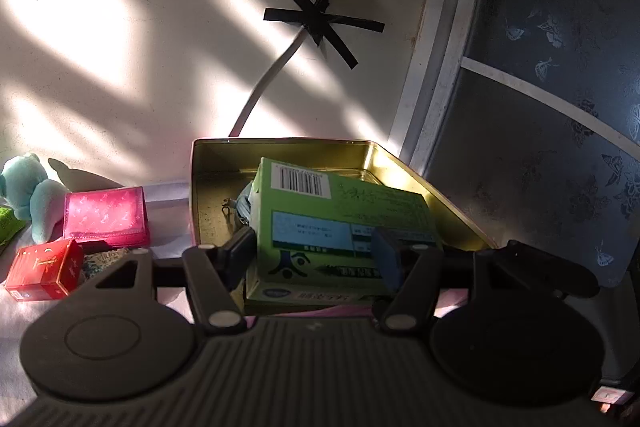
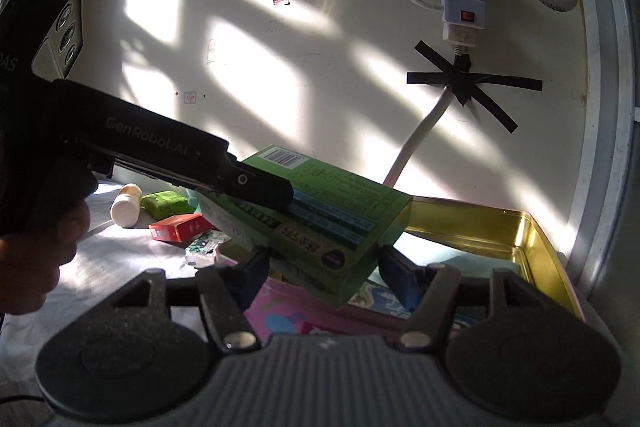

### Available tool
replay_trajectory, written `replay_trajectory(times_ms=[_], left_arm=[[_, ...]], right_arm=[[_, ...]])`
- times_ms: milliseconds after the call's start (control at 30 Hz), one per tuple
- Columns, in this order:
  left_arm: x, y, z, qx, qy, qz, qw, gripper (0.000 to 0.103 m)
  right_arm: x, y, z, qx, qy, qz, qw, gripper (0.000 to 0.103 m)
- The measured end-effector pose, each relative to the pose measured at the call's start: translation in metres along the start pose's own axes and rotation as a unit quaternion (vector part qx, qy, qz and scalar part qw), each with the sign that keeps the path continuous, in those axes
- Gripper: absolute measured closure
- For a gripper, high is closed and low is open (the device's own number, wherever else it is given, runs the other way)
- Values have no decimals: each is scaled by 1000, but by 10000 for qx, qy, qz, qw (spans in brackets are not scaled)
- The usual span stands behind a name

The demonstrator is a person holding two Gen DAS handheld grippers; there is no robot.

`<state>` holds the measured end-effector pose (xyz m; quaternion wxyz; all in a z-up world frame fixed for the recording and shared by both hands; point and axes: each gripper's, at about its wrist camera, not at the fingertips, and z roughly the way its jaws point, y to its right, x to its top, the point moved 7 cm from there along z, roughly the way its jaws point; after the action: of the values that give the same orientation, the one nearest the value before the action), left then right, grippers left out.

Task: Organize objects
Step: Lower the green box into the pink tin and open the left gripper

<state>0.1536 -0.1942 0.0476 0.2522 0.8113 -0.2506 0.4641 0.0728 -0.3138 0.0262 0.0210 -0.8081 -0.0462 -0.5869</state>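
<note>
Partly hidden, green box [image 1: 340, 227] between tongs [image 1: 314, 259]

The one line I can read outright is "GenRobot.AI", in pale letters along the dark body of the left gripper [image 2: 324, 211] as my right wrist camera sees it. At the far left edge of that view stand three more letters — "DAS", cut off by the frame. The green box [image 1: 340, 227] carries a barcode label on its upper end and rows of Chinese print, too small and tilted for me to make out. The red box [image 1: 44, 269] bears a gold mark — illegible.
</note>
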Motion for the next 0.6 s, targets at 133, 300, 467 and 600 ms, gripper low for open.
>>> replay_trajectory(times_ms=[133,300,467,600], left_arm=[[1,10,35,40,-196,124,9997,35],[2,0,77,844,-375,386,9950,33],[-4,-13,83,1196,-455,207,9916,32],[-10,-13,72,1481,-461,330,9873,32]], right_arm=[[-6,25,19,-183,-208,103,9996,38],[-5,55,54,-674,-150,455,9966,22],[-12,75,52,-691,-38,758,9947,23],[-11,78,44,-687,136,888,9936,23]])
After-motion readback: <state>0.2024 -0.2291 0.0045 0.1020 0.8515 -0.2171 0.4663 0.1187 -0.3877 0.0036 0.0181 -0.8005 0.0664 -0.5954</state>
